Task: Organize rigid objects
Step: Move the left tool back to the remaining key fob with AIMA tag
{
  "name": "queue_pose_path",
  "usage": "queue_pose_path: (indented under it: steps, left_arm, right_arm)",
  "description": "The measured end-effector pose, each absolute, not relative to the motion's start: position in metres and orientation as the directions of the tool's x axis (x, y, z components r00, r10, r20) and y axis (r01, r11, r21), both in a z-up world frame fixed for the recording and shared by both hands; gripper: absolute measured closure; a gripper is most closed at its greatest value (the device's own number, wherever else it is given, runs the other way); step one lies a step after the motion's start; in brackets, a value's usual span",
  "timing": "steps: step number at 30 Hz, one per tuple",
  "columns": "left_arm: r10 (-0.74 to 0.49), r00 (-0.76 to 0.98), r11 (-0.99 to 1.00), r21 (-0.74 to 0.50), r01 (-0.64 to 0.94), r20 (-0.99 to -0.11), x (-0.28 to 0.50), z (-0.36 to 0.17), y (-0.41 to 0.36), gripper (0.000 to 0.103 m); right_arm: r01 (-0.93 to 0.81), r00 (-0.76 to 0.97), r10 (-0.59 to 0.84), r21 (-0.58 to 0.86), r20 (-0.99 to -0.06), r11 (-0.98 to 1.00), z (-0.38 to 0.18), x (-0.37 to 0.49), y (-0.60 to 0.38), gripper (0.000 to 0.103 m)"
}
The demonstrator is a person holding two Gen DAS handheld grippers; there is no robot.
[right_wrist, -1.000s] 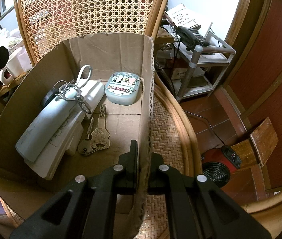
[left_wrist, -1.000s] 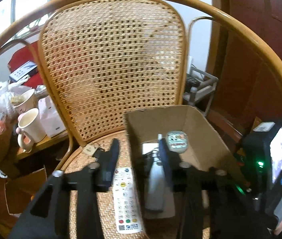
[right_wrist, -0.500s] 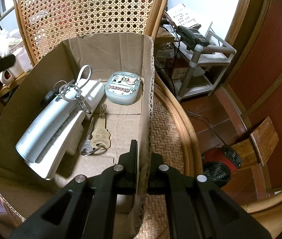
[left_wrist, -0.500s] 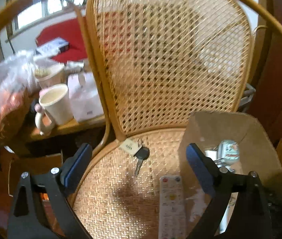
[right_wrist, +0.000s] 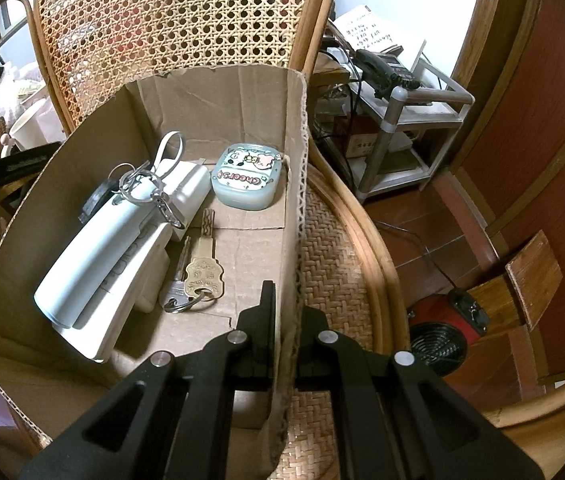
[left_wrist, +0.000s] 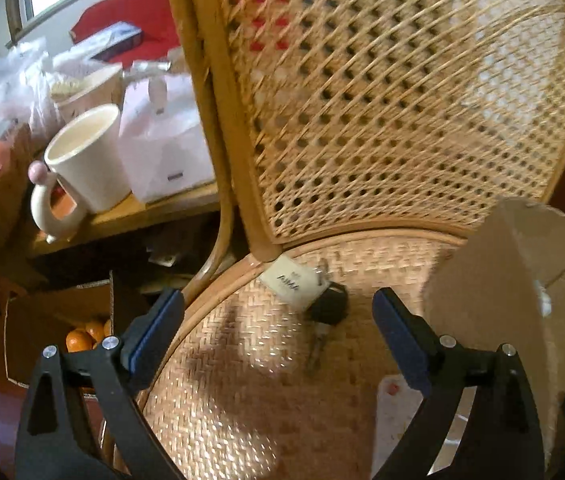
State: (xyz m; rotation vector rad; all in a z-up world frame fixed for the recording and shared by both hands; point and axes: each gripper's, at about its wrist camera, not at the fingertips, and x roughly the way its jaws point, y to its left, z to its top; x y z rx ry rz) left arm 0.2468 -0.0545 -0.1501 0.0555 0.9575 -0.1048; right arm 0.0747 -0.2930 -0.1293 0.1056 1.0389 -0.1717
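Left gripper (left_wrist: 278, 334) wide open, nothing between its jaws, above woven chair seat (left_wrist: 242, 380); black key with white tag (left_wrist: 314, 300) lies on seat just ahead. Right gripper (right_wrist: 287, 308) clamped shut on right wall of cardboard box (right_wrist: 294, 152); brass key (right_wrist: 202, 272) and teal case (right_wrist: 247, 180) inside.

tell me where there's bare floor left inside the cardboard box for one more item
Bare floor in the cardboard box lies between the brass key and the right wall, running back to the Cheers case, and in the near corner by the right gripper. The left side is crowded with the white remotes and key rings.
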Motion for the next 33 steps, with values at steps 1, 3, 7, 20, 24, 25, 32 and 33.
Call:
queue_pose_path:
  steps: [1,3,7,20,24,25,32,33]
  left_arm:
    - [-0.065,0.562,0.994,-0.006,0.106,-0.824,0.251,-0.154,-0.053,0.009]
    - [-0.074,0.539,0.995,-0.027,0.095,-0.839,0.260,-0.164,-0.051,0.009]
    - [-0.060,0.516,0.997,-0.024,0.076,-0.854,0.272,-0.181,-0.053,0.009]
    - [-0.103,0.499,0.987,-0.026,0.159,-0.860,0.282,-0.197,-0.080,0.012]
    - [-0.114,0.506,0.981,-0.018,0.192,-0.855,0.280,-0.201,-0.090,0.032]
    - [-0.124,0.516,0.979,-0.021,0.201,-0.848,0.279,-0.202,-0.092,0.039]
    - [-0.130,0.523,0.979,-0.025,0.204,-0.843,0.269,-0.196,-0.093,0.067]
    - [-0.131,0.519,0.979,-0.027,0.204,-0.845,0.269,-0.194,-0.091,0.071]
  right_arm:
    - [0.191,0.495,-0.090,0.007,-0.864,0.981,-0.129,0.075,-0.293,0.096]
    - [0.188,0.495,-0.086,0.010,-0.865,0.982,-0.129,0.075,-0.293,0.096]
    - [0.181,0.496,-0.085,0.007,-0.864,0.984,-0.129,0.074,-0.293,0.096]
    - [0.180,0.497,-0.085,0.007,-0.864,0.984,-0.130,0.074,-0.293,0.096]
    - [0.181,0.497,-0.086,0.007,-0.864,0.983,-0.130,0.074,-0.292,0.096]
    - [0.181,0.497,-0.085,0.007,-0.864,0.983,-0.130,0.074,-0.292,0.096]
    - [0.180,0.497,-0.086,0.006,-0.864,0.984,-0.130,0.074,-0.292,0.096]
    - [0.180,0.496,-0.086,0.006,-0.864,0.984,-0.130,0.074,-0.293,0.096]
